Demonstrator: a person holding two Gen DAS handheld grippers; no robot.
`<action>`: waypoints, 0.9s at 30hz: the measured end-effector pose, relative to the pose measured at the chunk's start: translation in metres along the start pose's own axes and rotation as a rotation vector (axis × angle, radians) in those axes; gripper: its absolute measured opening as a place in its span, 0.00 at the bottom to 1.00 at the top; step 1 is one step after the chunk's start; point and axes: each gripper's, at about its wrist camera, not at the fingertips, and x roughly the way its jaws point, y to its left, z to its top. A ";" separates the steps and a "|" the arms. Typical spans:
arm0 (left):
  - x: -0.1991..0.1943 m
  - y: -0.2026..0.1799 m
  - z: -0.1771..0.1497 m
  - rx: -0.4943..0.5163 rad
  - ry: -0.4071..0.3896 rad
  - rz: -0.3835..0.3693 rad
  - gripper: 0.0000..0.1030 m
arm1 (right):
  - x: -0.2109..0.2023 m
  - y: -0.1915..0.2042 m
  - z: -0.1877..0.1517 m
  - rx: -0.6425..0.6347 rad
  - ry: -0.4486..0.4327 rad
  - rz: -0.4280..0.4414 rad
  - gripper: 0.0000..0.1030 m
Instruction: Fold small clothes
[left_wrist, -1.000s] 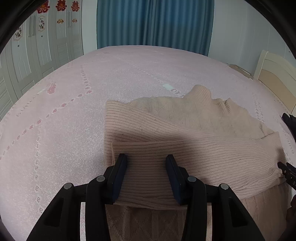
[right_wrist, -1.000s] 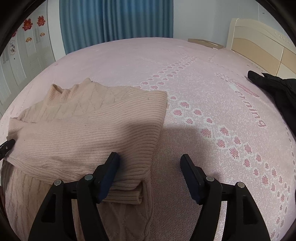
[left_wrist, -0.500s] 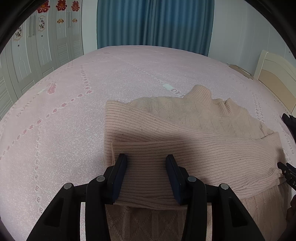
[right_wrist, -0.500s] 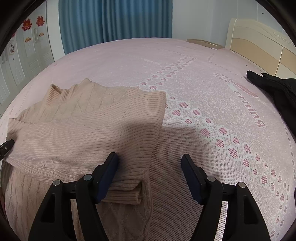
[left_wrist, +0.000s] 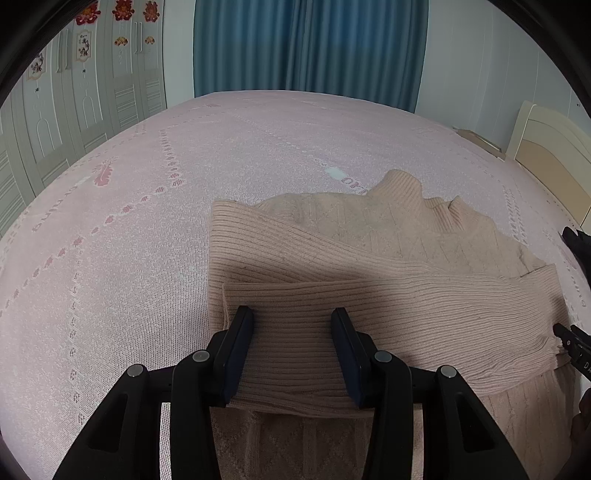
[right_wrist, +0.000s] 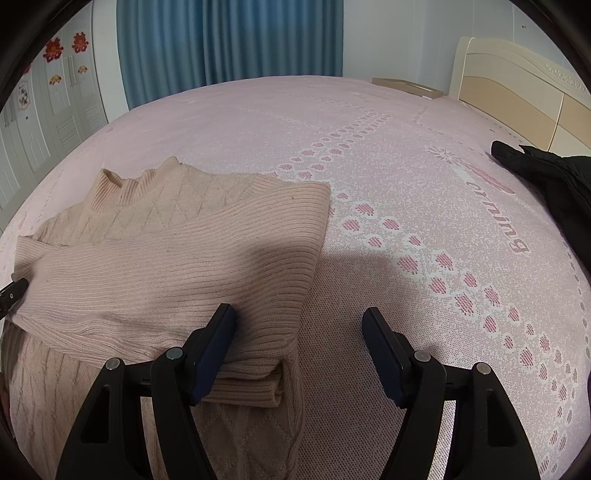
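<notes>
— Anything changed? Barely: left claw (left_wrist: 291, 345) and right claw (right_wrist: 299, 345) still released, parked over the sleeves

— Sweater (right_wrist: 166, 258)? Near on the bed (right_wrist: 369, 147), sleeves crossed; bottom fold next, probably

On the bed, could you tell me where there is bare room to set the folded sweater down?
Bare bedspread lies between the sweater and the black garment, and left of the sweater toward the wardrobe. The near edge is crowded.
</notes>
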 end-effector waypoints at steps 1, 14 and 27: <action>0.000 0.000 0.000 0.000 0.000 0.000 0.40 | 0.000 0.000 0.000 0.000 0.000 -0.001 0.67; 0.000 -0.001 0.000 0.001 0.000 0.002 0.40 | 0.000 -0.002 0.000 0.008 -0.003 0.001 0.68; -0.001 -0.002 0.000 0.001 -0.008 0.011 0.41 | -0.004 -0.004 -0.001 0.015 -0.025 -0.007 0.68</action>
